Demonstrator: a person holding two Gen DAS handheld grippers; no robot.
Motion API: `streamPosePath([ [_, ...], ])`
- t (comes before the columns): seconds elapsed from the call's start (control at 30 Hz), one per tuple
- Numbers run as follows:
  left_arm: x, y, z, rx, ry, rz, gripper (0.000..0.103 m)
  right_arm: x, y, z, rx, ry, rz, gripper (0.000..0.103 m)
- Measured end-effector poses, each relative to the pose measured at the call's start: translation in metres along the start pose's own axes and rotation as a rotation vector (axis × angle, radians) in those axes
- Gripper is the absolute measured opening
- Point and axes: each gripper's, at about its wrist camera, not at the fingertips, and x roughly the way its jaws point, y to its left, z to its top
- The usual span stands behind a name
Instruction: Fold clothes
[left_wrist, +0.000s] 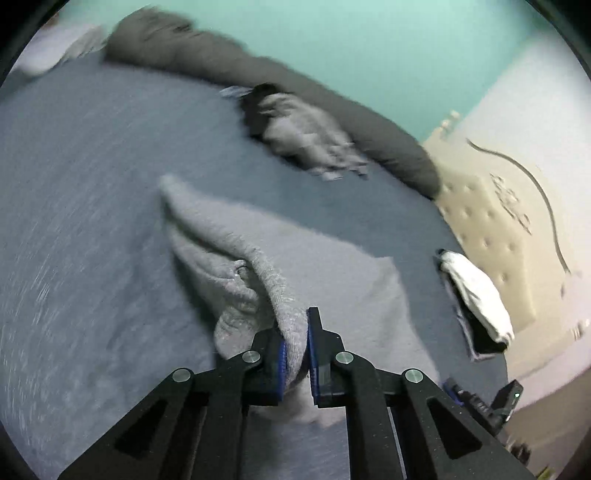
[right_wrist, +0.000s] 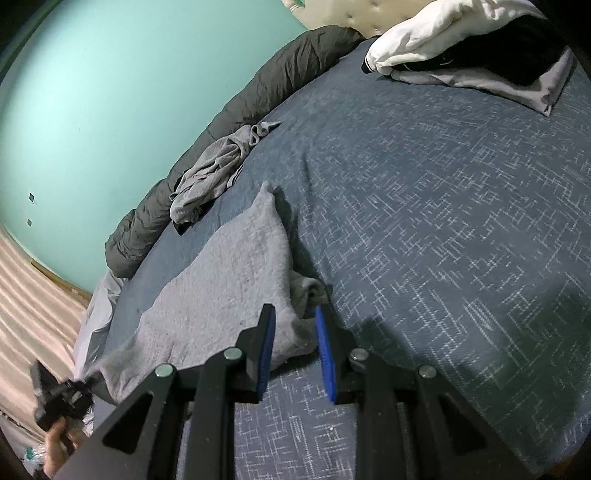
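Teal wall (right_wrist: 92, 110) backs a bed (right_wrist: 443, 240) with a blue patterned cover. Along the wall edge lies a rolled dark duvet (right_wrist: 229, 110), and just beside it a crumpled grey garment (right_wrist: 210, 173). Near the middle, a grey towel (right_wrist: 229, 280) lies partly spread on the cover. One edge is lifted and pinched between the blue pads of the left gripper (left_wrist: 295, 350), which is clamped on the fabric. The right gripper (right_wrist: 293, 339) sits low over the towel's near corner, its jaws narrowly apart with towel between them but not clamped. Further right, by the tufted headboard (left_wrist: 487, 229), rests a pile of white and black clothes (right_wrist: 461, 48). A hand (right_wrist: 59, 446) shows at the lower left of the right view.
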Motion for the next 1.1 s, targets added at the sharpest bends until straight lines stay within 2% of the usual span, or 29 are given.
streamPosePath([
  [0.13,0.034,-0.084,0.014,0.166,0.028,-0.058,0.009,-0.006,-0.007,0.001,0.016,-0.006,-0.001,0.022],
  [0.2,0.054,-0.126,0.007,0.236,0.053,-0.1,0.008,-0.009,-0.012,0.001,0.022,-0.011,-0.006,0.022],
  [0.33,0.12,-0.195,-0.033,0.354,0.198,-0.154,0.007,-0.016,-0.024,0.003,0.043,-0.02,-0.022,0.022],
  [0.4,0.151,-0.21,-0.059,0.39,0.288,-0.166,0.007,-0.018,-0.03,0.005,0.058,-0.024,-0.028,0.022],
  [0.5,0.173,-0.223,-0.097,0.438,0.398,-0.169,0.007,-0.02,-0.034,0.007,0.063,-0.023,-0.034,0.022],
  [0.57,0.171,-0.222,-0.104,0.442,0.403,-0.157,0.007,-0.021,-0.033,0.008,0.059,-0.023,-0.03,0.022],
  [0.63,0.157,-0.208,-0.092,0.42,0.366,-0.137,0.009,-0.022,-0.032,0.01,0.051,-0.023,-0.025,0.022],
  [0.67,0.15,-0.201,-0.086,0.41,0.347,-0.126,0.014,-0.022,-0.03,0.011,0.047,-0.022,-0.02,0.022],
  [0.7,0.143,-0.194,-0.08,0.399,0.329,-0.116,0.025,-0.022,-0.028,0.013,0.045,-0.023,-0.008,0.022],
  [0.77,0.129,-0.18,-0.067,0.378,0.292,-0.095,0.04,-0.022,-0.022,0.015,0.04,-0.023,0.014,0.022],
  [0.9,0.103,-0.151,-0.045,0.337,0.223,-0.052,0.04,-0.022,-0.011,0.02,0.028,-0.023,0.062,0.022],
  [0.93,0.103,-0.143,-0.045,0.332,0.227,-0.036,0.04,-0.02,-0.004,0.021,0.02,-0.024,0.084,0.028],
  [0.97,0.103,-0.135,-0.046,0.328,0.231,-0.019,0.04,-0.018,0.003,0.021,0.014,-0.022,0.109,0.038],
  [1.1,0.102,-0.102,-0.047,0.31,0.245,0.046,0.04,-0.002,0.023,0.021,0.009,0.009,0.198,0.042],
])
